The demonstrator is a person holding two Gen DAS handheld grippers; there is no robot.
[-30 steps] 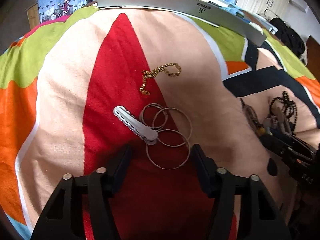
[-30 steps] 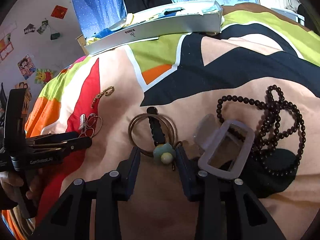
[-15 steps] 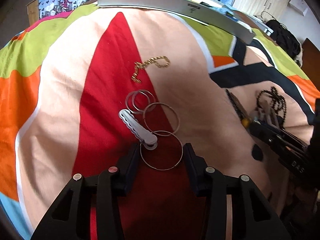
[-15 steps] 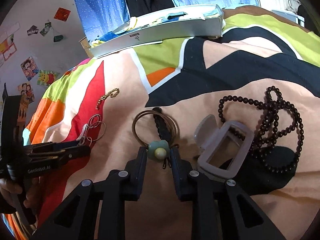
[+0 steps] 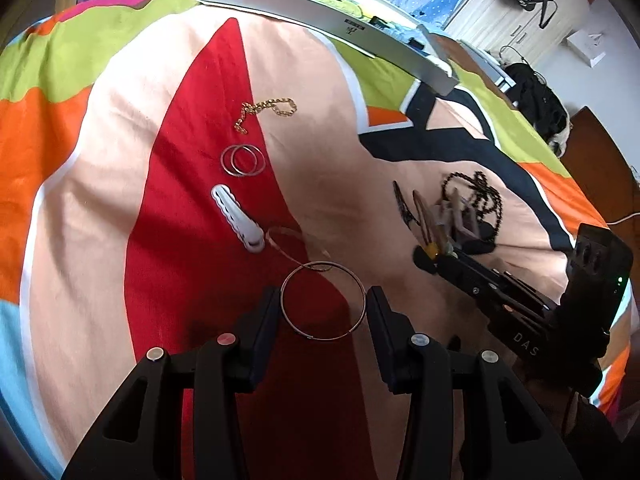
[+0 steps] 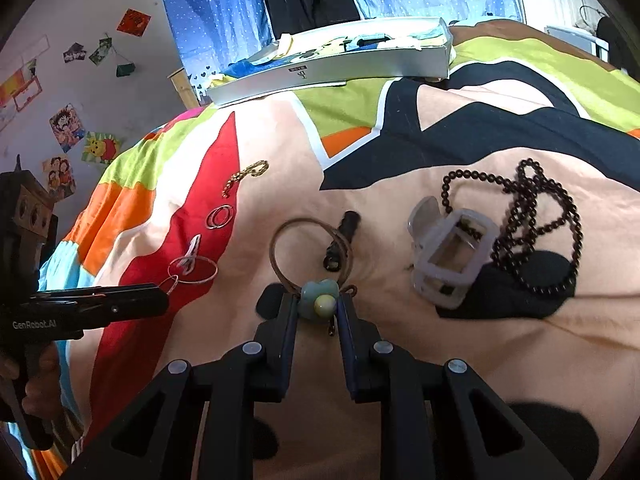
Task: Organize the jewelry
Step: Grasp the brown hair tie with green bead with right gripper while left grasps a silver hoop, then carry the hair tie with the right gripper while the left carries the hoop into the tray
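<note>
The left hand-held gripper [image 5: 323,304] sits low over the bed [image 5: 100,160], its fingers spread wide around a thin metal ring [image 5: 323,301]. The right hand-held gripper [image 6: 318,308] squeezes a round green flower charm [image 6: 319,300] with a brown loop.

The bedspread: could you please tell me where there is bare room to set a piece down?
Free: the peach stretch of bedspread between the gold chain and the black bead necklace, and the orange-peach band left of the white clip. Crowded: around the hoops and the clear claw clip.
</note>
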